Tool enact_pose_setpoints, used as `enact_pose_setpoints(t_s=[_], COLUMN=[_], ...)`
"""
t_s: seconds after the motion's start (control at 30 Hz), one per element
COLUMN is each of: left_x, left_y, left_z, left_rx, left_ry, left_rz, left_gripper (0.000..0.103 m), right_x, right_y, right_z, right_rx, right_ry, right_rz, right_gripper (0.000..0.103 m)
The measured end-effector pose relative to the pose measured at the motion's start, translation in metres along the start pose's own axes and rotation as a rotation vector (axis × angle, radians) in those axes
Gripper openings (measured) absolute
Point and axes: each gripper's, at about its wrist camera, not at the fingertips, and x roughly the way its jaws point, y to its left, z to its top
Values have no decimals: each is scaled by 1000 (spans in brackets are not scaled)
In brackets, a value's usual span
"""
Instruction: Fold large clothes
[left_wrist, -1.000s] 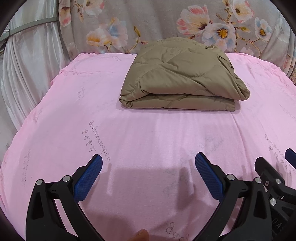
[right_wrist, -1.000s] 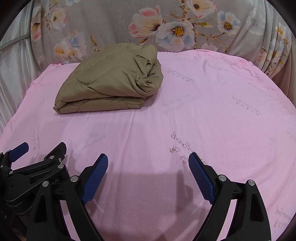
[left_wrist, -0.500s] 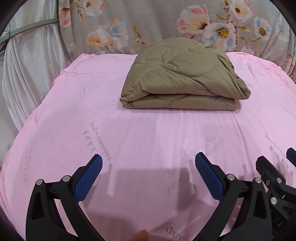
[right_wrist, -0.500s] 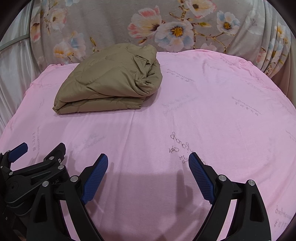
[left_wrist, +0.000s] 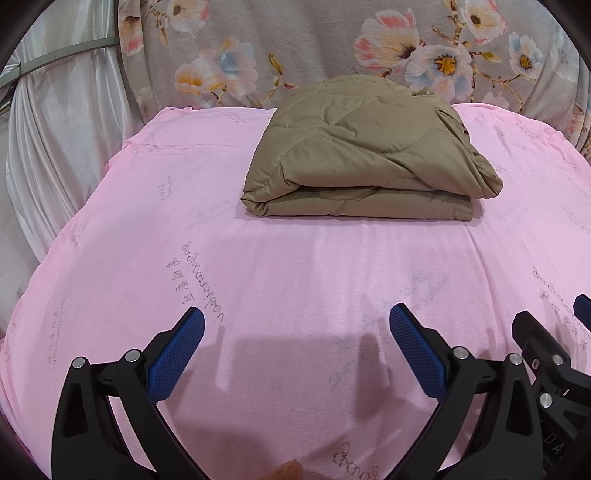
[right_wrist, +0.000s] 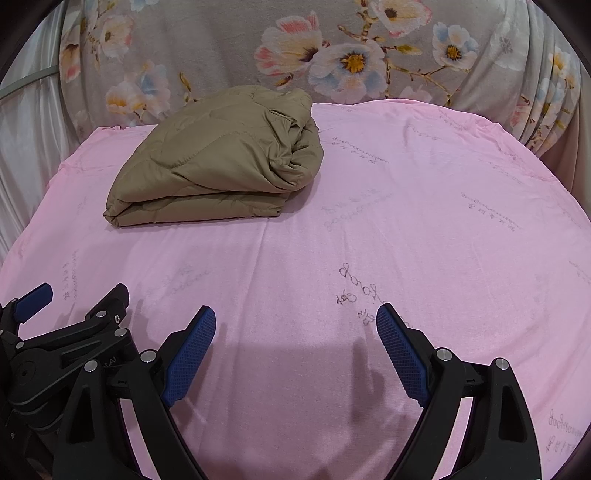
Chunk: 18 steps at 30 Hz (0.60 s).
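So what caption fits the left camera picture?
Open left hand-held gripper above pink sheet, facing folded tan quilted jacket.

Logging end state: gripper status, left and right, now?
Left gripper: open, holding nothing, over the pink sheet.
Right gripper: open, holding nothing; folded jacket lies apart.

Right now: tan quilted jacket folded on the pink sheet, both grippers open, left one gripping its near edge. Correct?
Not quite. The left gripper grips nothing; the left wrist view shows it open over bare pink sheet, well short of the folded jacket. The right gripper is open too.
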Motion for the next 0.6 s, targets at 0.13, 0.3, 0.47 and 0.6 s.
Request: enact_pose_setpoints(t_s=[0.13, 0.3, 0.47, 0.6], left_x=[0, 0, 0, 0], left_y=[-1, 0, -1, -1], left_z=[0, 0, 0, -1], left_rx=[0, 0, 1, 1], left_ry=[0, 0, -1, -1], left_rz=[0, 1, 1, 2], left_gripper=[98, 98, 98, 98], right_x=[0, 0, -1, -1], right_y=[0, -1, -1, -2], right_z=[0, 1, -1, -1], right_rx=[-1, -2, -1, -2], right_ry=[0, -1, -2, -1], right_rz=[0, -2, -9, -9], right_gripper=[87, 87, 87, 87])
